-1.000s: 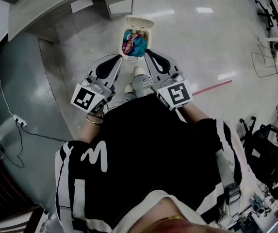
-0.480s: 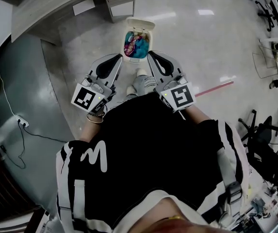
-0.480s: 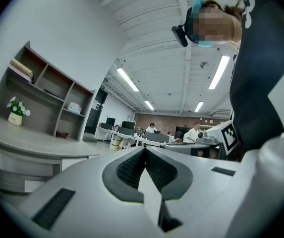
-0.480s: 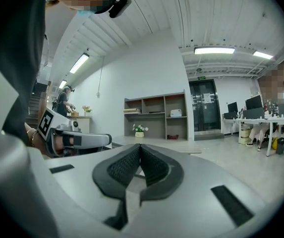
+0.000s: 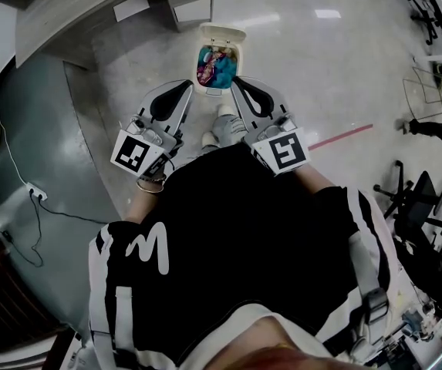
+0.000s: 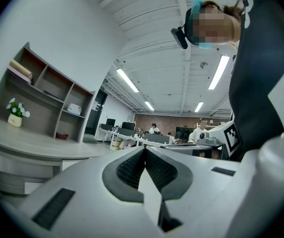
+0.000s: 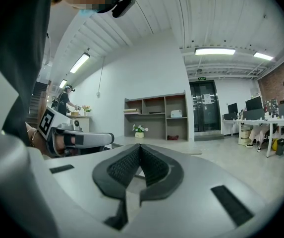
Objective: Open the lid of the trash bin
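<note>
The trash bin [image 5: 216, 90] stood on the polished floor [image 5: 321, 75] just ahead of my feet. Its cream lid [image 5: 222, 32] was already tipped back on the far edge, with coloured rubbish [image 5: 216, 66] showing inside. A shoe [image 5: 226, 127] sat close to its near side; I could not tell whether it pressed a pedal. I held the left gripper [image 5: 187, 87] and right gripper [image 5: 234, 84] above and on either side of the bin's near rim. Each had its ribbed pads pressed together with nothing between them. I judged the lid to be thin, stiff plastic, light and smooth, swinging on a rear hinge. The front lip, opposite that hinge, looked the best place to pinch it. I thought the small bin might skid on that glossy floor if pulled sideways.
</note>
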### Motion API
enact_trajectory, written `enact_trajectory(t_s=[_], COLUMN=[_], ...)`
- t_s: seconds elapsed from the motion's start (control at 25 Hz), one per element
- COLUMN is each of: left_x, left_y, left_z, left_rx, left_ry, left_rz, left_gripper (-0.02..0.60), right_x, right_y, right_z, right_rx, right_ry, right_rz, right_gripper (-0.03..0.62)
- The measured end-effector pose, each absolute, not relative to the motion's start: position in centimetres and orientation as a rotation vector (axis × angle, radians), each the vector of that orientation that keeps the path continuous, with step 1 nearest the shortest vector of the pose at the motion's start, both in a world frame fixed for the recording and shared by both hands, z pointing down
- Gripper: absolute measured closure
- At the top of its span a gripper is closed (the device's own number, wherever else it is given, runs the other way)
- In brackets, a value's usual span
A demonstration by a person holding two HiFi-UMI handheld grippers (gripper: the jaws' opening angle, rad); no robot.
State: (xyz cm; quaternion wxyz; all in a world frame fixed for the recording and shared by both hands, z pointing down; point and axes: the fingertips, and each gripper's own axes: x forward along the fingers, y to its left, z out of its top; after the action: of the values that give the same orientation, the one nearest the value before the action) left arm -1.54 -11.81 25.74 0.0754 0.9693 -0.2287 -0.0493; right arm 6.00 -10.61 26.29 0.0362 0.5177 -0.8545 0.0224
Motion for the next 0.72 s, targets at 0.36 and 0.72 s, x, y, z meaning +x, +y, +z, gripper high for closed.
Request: enact_trajectory(t_s=[0.36, 0.72], left_x=[-1.32, -1.52], left_y=[-11.73, -11.58], left_z=[25.79, 25.92], left_rx=[2.917, 2.923], left_ry=[-0.684, -0.679], left_rz=[-0.147, -0.154], left_gripper=[0.576, 0.577], right_x=[5.91, 5.41], right_y=[-10.42, -10.08], right_z=[26.46, 26.8], right_rx=[1.586, 1.582], right_ry=[-2.633, -2.634], right_rz=[0.079, 0.081], right_gripper=[0.583, 0.583])
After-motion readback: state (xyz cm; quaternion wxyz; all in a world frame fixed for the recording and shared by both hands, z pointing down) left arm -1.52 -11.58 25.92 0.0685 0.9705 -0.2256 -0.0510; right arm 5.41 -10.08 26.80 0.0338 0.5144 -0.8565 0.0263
